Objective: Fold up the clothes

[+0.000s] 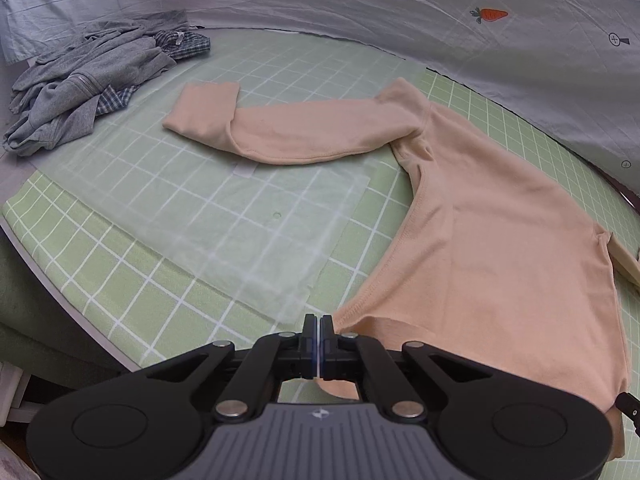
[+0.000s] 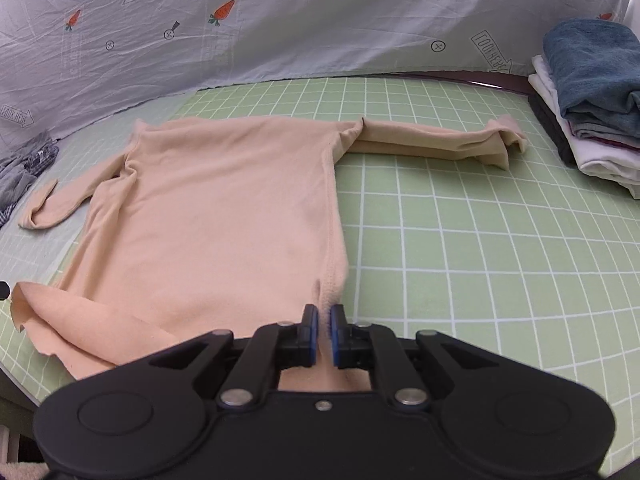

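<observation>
A peach long-sleeved shirt (image 1: 500, 220) lies flat on the green checked cloth, sleeves spread to both sides. My left gripper (image 1: 319, 322) is shut at the shirt's near left hem corner, and fabric shows beneath its linkage. In the right wrist view that corner (image 2: 28, 308) curls up off the cloth. My right gripper (image 2: 324, 312) is shut on the near right hem corner of the shirt (image 2: 224, 208), with a pinch of fabric rising between its blue pads (image 2: 338, 320). The left sleeve's cuff (image 1: 200, 112) is folded back on itself.
A heap of grey and plaid clothes (image 1: 88, 76) lies at the far left. A stack of folded clothes (image 2: 592, 96) stands at the far right. A printed grey sheet (image 2: 280, 20) hangs behind. A translucent mat (image 1: 224, 208) covers part of the green cloth (image 2: 480, 240).
</observation>
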Demonstrator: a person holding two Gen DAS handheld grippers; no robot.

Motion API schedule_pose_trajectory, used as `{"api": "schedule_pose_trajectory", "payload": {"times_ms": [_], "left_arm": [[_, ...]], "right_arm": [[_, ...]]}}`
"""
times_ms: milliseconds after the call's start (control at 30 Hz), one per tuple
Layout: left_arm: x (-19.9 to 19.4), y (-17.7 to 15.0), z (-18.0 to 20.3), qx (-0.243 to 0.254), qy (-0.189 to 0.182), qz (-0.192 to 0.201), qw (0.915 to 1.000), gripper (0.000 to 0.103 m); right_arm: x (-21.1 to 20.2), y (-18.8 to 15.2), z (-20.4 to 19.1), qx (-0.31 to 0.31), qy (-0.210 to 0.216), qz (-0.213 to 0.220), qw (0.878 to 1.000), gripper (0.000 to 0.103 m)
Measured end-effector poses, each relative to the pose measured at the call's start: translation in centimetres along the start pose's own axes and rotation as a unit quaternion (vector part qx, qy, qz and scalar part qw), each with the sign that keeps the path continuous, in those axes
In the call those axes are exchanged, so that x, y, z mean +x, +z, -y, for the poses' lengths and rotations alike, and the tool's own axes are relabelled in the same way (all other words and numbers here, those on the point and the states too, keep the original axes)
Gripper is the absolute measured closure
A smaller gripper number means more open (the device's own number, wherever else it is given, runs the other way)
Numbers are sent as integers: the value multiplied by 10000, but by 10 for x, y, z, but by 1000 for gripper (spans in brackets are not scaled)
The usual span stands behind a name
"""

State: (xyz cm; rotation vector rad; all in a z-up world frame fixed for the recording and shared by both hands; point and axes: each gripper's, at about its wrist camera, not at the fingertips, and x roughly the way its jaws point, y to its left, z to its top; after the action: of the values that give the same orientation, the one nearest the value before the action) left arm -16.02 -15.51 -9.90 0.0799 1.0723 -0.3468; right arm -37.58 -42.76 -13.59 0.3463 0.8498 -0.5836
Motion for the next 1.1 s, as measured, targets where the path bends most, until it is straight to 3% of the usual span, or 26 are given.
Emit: {"api": "schedule_pose_trajectory", "payload": {"times_ms": [133, 200, 400, 467, 633, 833, 900, 933, 967, 1100], "left_arm": [[5, -21, -3, -118, 76, -163, 9998, 101], [2, -23, -6, -253, -12, -182, 9995, 94], [-2, -8, -1, -247, -162, 114, 9995, 61], [5, -5, -1, -252, -295, 52, 9992, 42], [28, -10, 6, -103, -185, -422, 9989, 37], [44, -26, 8, 44, 158, -729, 9972, 41], [41, -29, 8, 133, 235, -649, 9975, 65], [40, -31, 7, 167, 246, -620, 9976, 90], [38, -32, 4, 89, 113, -634, 9979, 100], [21, -34, -4, -115, 175, -444, 9988, 100]], "right_arm": [[5, -17, 14, 45, -116, -337, 9994, 101], [6, -22, 19, 105, -156, -423, 9989, 101], [5, -23, 23, 123, -125, -426, 9989, 98], [7, -23, 22, 135, -119, -458, 9988, 96], [5, -23, 19, 105, -138, -472, 9987, 82], [6, -25, 19, 165, -185, -581, 9980, 71], [7, -25, 19, 154, -158, -613, 9979, 71], [8, -24, 18, 132, -146, -622, 9979, 71], [9, -23, 17, 112, -143, -617, 9979, 71], [9, -18, 12, -32, -73, -580, 9983, 66]]}}
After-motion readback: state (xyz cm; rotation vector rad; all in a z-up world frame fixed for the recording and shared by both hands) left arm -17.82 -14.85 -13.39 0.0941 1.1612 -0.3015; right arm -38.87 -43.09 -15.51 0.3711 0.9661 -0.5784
